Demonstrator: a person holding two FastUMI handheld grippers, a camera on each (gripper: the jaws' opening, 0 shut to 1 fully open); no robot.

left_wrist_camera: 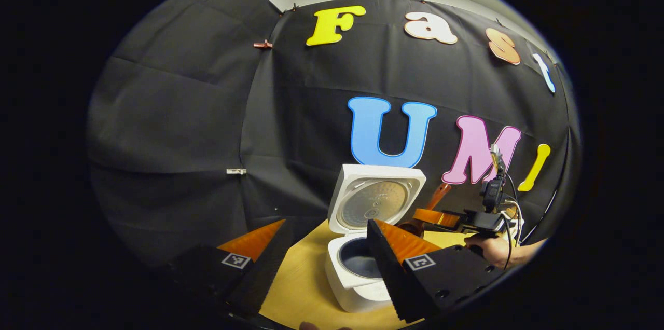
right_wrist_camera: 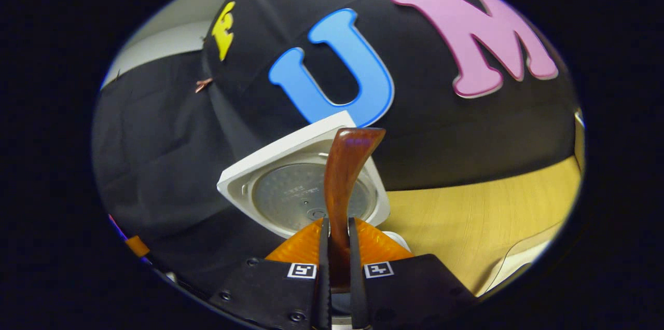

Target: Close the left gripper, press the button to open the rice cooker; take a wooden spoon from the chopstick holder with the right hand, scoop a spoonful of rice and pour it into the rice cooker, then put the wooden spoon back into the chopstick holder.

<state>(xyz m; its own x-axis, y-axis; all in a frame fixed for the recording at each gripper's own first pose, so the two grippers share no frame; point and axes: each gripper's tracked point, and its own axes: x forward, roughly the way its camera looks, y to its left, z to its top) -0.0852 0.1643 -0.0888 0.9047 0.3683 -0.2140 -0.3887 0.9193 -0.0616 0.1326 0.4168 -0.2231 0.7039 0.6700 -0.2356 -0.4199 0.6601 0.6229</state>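
The white rice cooker [left_wrist_camera: 358, 288] stands on the wooden table with its lid [left_wrist_camera: 376, 197] raised and the dark inner pot [left_wrist_camera: 358, 262] showing. My left gripper [left_wrist_camera: 326, 223] hovers open just in front of it, holding nothing. To the cooker's right, my right gripper [left_wrist_camera: 438, 218] is shut on a brown wooden spoon [left_wrist_camera: 440, 194], held by a hand [left_wrist_camera: 493, 249]. In the right gripper view, the right gripper [right_wrist_camera: 337, 223] clamps the spoon [right_wrist_camera: 345, 179] by its handle, which sticks up in front of the open lid [right_wrist_camera: 290, 184]. The spoon's bowl is hidden below the fingers.
The light wooden table [right_wrist_camera: 493, 210] stretches to the right of the cooker. A clear curved rim [right_wrist_camera: 524, 257] shows at the lower right of the right gripper view. Black cloth walls close in behind and to the left.
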